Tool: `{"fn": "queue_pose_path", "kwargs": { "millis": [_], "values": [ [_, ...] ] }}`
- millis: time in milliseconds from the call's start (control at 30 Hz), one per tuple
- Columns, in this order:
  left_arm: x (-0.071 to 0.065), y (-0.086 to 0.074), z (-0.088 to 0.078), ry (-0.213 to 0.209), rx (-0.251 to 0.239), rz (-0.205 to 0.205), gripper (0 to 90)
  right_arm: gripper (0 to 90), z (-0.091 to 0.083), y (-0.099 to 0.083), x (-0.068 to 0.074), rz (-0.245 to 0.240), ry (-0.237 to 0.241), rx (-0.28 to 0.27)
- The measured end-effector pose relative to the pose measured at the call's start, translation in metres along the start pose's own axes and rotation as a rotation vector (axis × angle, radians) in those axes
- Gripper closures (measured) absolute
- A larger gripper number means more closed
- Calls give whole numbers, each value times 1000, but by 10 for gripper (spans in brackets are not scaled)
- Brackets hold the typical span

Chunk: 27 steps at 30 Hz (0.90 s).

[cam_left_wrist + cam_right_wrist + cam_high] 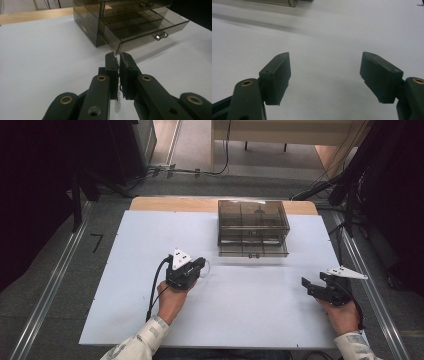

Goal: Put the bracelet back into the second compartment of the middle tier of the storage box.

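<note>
A smoky see-through drawer box [253, 220] stands at the back middle of the white board [150, 240]. Its lower drawer [147, 27] is pulled partway out and has a metal knob [160, 36]. My left gripper [202, 265] hangs a little above the board, in front and to the left of the box. Its jaws [118, 56] are shut, pinching a thin pale see-through piece [117, 106] that dangles beneath them. I cannot tell what that piece is. Near the board's right edge, my right gripper [313, 279] is open with only bare board between its pads [334, 80].
The white board lies on a wooden table [165, 203] whose far edge shows behind the box. Dark equipment [60, 180] stands to the left, and cables [190, 170] run across the floor beyond. Metal rails [50, 290] run along both sides of the table.
</note>
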<state>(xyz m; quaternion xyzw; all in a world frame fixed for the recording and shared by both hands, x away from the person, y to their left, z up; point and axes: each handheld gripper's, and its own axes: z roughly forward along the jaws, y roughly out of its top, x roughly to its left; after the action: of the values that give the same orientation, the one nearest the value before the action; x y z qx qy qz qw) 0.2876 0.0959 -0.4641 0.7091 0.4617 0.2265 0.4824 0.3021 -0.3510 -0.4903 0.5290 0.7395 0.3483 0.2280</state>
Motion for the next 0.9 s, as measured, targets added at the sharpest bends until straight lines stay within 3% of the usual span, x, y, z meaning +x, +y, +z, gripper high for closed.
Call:
{"fn": "queue_pose_path", "kwargs": {
  "millis": [433, 900],
  "values": [
    [-16, 15, 6, -42, -31, 24, 868, 225, 1, 0, 0, -7, 1, 12],
    [-26, 20, 17, -68, -45, 27, 869, 225, 2, -1, 0, -8, 1, 17]
  ]
}}
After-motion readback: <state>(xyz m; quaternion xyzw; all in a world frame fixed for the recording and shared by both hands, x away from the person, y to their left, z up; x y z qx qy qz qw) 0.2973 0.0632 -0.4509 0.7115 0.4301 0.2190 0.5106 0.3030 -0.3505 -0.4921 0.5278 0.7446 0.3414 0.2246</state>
